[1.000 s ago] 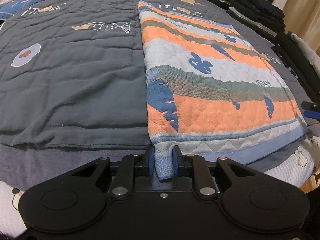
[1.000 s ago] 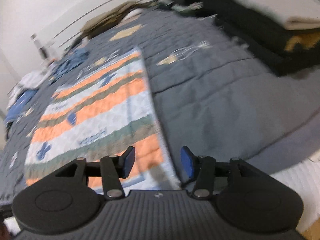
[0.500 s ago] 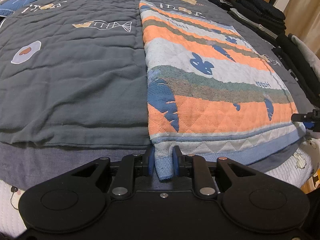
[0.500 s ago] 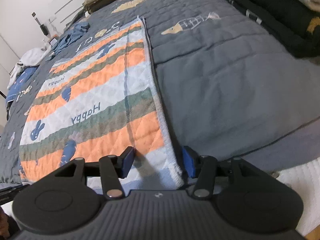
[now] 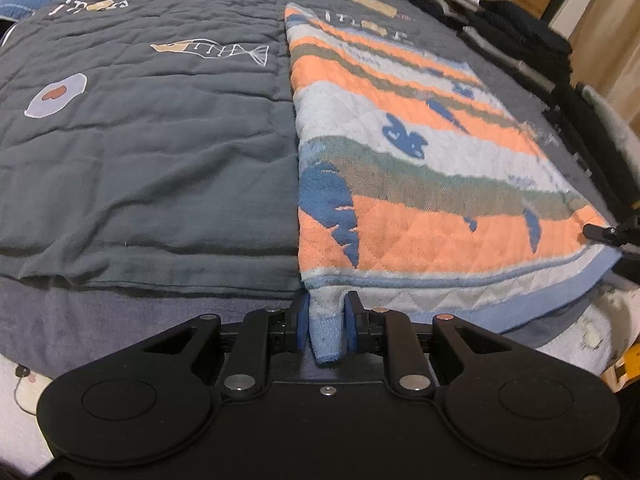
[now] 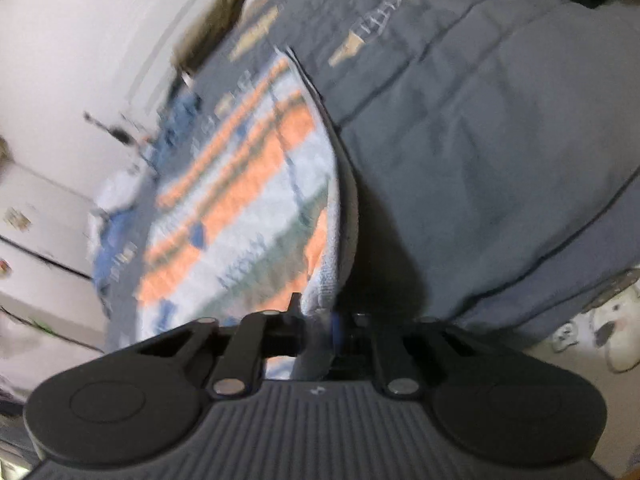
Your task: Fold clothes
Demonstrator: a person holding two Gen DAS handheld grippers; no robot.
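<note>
I see the dark grey quilt (image 5: 140,140) spread at left, with the striped orange-and-blue towel (image 5: 420,184) lying flat on it toward the right. My left gripper (image 5: 327,320) pinches the towel's near left corner between its blue pads. My right gripper (image 6: 318,328) clamps the opposite near corner; that view is blurred.

Bare quilt (image 5: 152,152) left; clothes stacks (image 5: 520,40) right

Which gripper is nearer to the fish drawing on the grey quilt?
Left. The left gripper grips the striped towel's near-left corner, the side beside the fish drawing. The right gripper holds the opposite near corner.
</note>
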